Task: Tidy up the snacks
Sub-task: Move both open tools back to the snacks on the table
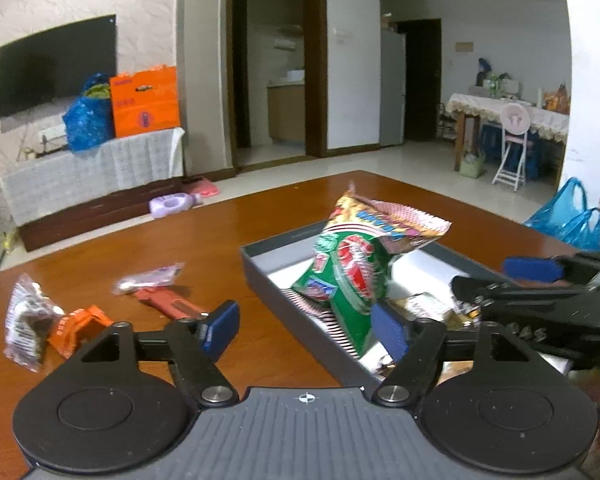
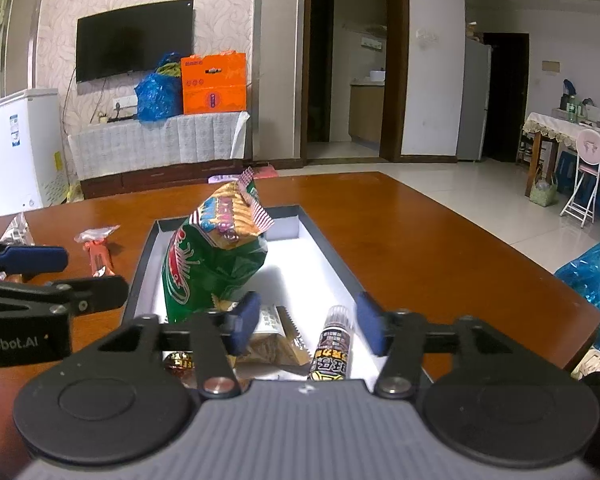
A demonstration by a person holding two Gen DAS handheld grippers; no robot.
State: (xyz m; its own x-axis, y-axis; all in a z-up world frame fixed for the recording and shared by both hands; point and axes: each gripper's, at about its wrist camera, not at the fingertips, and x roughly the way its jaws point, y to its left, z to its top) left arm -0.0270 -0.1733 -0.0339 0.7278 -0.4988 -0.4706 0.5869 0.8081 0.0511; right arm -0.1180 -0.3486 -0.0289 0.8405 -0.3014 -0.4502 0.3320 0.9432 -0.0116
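A: Where, the green snack bag (image 2: 216,264)?
B: Standing inside the grey tray (image 2: 332,248), near its left wall, on the wooden table (image 2: 420,240).
A: Left gripper (image 1: 304,328)?
B: Fingers spread, gripping nothing.
A: Right gripper (image 2: 308,326)?
B: Spread too, over small packets (image 2: 276,340) at the tray's near end.
A: Elsewhere?
B: Loose wrappers (image 1: 32,320) near the table's left edge.

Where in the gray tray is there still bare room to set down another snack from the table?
The far end of the tray, behind the green chip bag, shows bare white floor, as does the strip along its right wall. The near end is crowded: a brown packet and a black tube snack lie there.
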